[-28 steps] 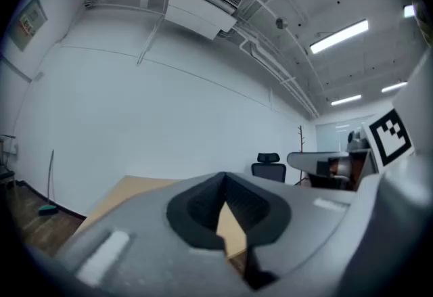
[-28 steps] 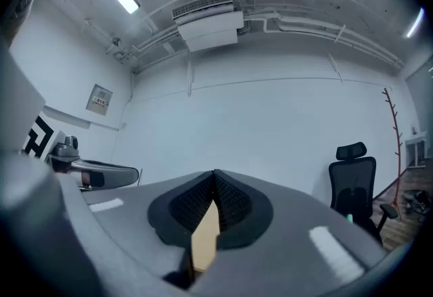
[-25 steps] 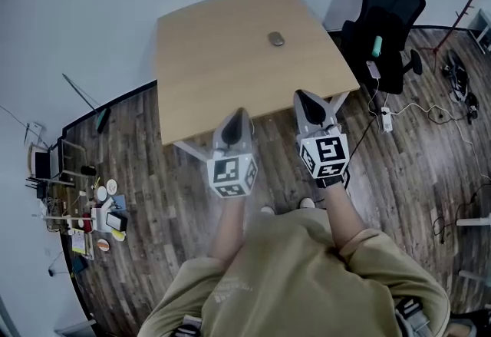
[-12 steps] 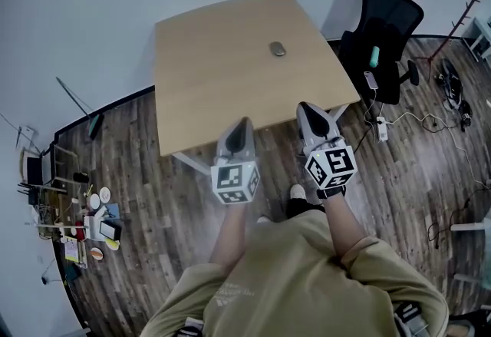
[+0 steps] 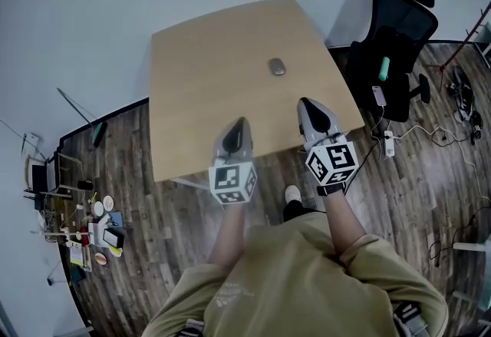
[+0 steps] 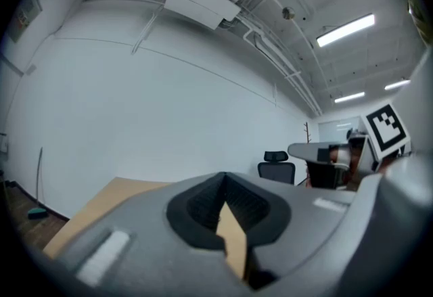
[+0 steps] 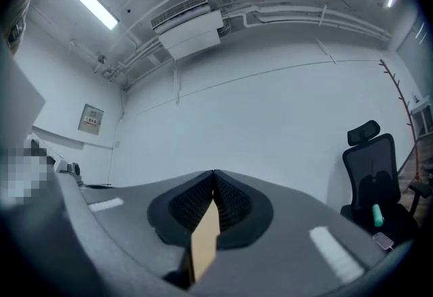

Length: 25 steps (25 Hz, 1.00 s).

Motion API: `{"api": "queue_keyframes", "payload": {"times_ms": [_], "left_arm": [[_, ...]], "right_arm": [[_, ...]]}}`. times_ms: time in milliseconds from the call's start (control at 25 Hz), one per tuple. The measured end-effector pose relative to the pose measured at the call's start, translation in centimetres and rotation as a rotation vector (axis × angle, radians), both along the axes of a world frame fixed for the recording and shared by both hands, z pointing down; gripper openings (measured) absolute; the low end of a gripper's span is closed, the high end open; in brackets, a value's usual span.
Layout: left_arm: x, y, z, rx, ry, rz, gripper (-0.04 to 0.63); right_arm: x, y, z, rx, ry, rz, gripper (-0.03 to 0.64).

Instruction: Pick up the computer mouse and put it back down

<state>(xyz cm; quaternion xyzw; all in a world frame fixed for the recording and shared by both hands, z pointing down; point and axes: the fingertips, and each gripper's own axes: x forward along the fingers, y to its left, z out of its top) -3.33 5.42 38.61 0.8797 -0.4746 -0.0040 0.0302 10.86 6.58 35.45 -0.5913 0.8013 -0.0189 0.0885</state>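
A small grey computer mouse (image 5: 277, 66) lies on the light wooden table (image 5: 207, 74), right of its middle. In the head view my left gripper (image 5: 238, 126) hangs over the table's near edge, pointing level at the far wall, its jaws together and empty. My right gripper (image 5: 307, 105) is over the near right part of the table, short of the mouse, jaws shut with nothing between them. In the left gripper view the left gripper (image 6: 223, 177) has its jaw tips touching. The right gripper (image 7: 214, 174) looks the same in its own view. The mouse shows in neither gripper view.
A black office chair (image 5: 395, 44) stands at the table's right, also seen as the chair (image 7: 373, 180) in the right gripper view. A white power strip (image 5: 388, 143) and cables lie on the wooden floor (image 5: 169, 213). Small clutter (image 5: 96, 228) sits at the far left.
The person has stepped toward the table. Both grippers have gone from over the floor to over the table's near edge, nearer the mouse. Both stayed shut.
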Motion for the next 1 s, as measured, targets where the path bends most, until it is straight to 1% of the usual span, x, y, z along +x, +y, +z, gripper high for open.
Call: {"api": "queue_keyframes", "payload": {"times_ms": [120, 280, 360, 440, 600, 720, 840, 1000], "left_arm": [[3.0, -3.4, -0.5, 0.028, -0.018, -0.007, 0.002], [6.3, -7.4, -0.3, 0.02, -0.031, -0.024, 0.0], [7.6, -8.7, 0.1, 0.015, -0.039, -0.041, 0.0], [8.5, -9.6, 0.9, -0.002, -0.05, -0.053, 0.0], [8.2, -11.5, 2.6, -0.051, -0.057, -0.091, 0.0], [7.8, -13.5, 3.7, -0.057, -0.077, -0.122, 0.002], [7.9, -15.6, 5.3, -0.079, -0.087, -0.11, 0.002], [8.3, -19.1, 7.3, -0.117, -0.076, -0.078, 0.002]], "right_arm": [[2.9, -4.1, -0.6, 0.007, -0.023, -0.012, 0.005], [5.6, -8.5, -0.1, -0.002, -0.03, -0.056, 0.005], [6.7, -10.3, 0.8, -0.026, -0.028, -0.076, 0.005], [7.5, -11.8, 2.0, -0.072, -0.022, -0.09, 0.005], [7.0, -14.5, 4.5, -0.17, -0.01, -0.135, 0.005], [6.3, -16.5, 6.5, -0.223, -0.001, -0.148, 0.006], [6.0, -18.5, 9.1, -0.284, 0.008, -0.144, 0.017], [5.9, -21.6, 11.7, -0.341, 0.031, -0.124, 0.018]]}}
